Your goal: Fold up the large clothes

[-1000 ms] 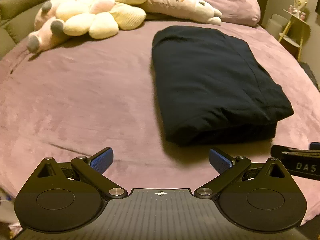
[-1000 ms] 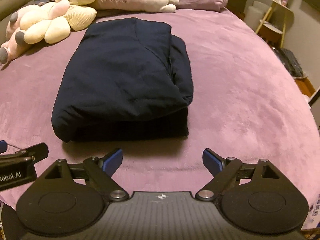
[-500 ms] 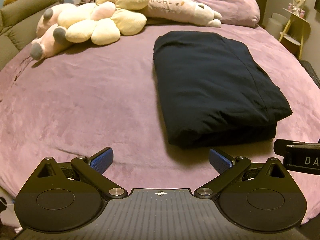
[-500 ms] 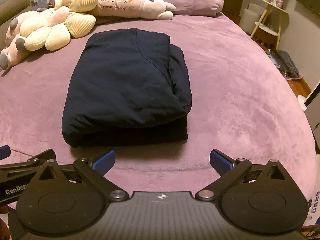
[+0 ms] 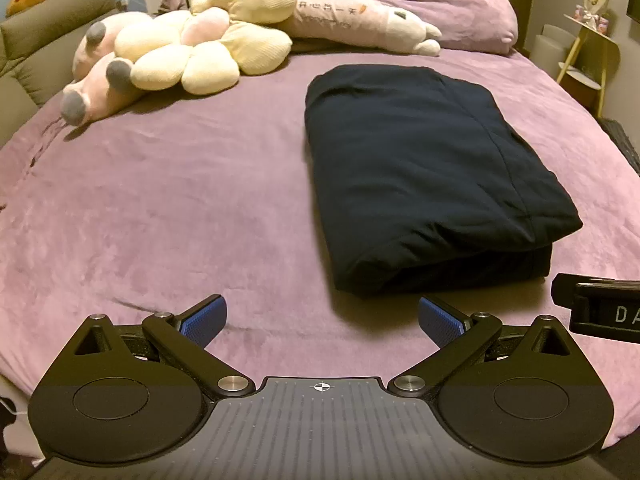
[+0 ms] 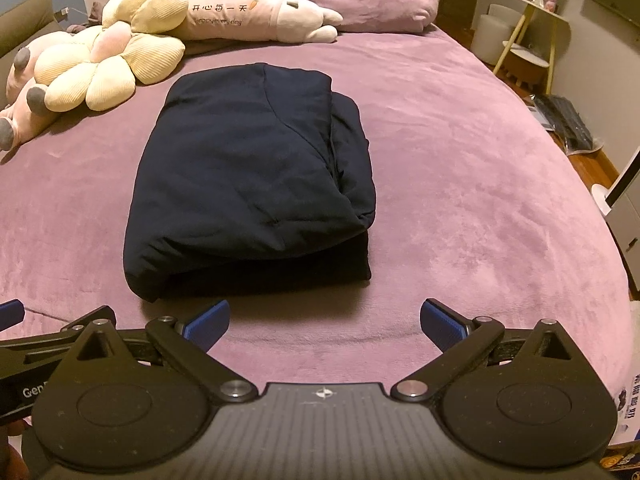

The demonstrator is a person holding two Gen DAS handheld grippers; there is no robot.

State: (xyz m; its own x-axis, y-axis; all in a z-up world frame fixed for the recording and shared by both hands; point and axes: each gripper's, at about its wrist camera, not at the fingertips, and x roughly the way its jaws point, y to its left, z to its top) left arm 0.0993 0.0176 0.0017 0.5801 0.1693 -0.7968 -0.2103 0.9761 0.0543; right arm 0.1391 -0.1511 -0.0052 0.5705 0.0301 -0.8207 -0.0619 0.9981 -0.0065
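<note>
Both pictures are rather dim and have a warm, yellowish tone, as from indoor lamps. The light is soft and gives no hard glare. The folded dark garment [image 5: 420, 176] throws a soft shadow on the purple bedcover [image 5: 160, 200] along its near edge, and its folds are almost lost in the darkness of the cloth. The plush toys [image 6: 100, 64] are the brightest things. The fisheye lens bends the bed strongly, so its edges curve down at both sides. The corners are dark. The focus is sharp, without motion blur.
</note>
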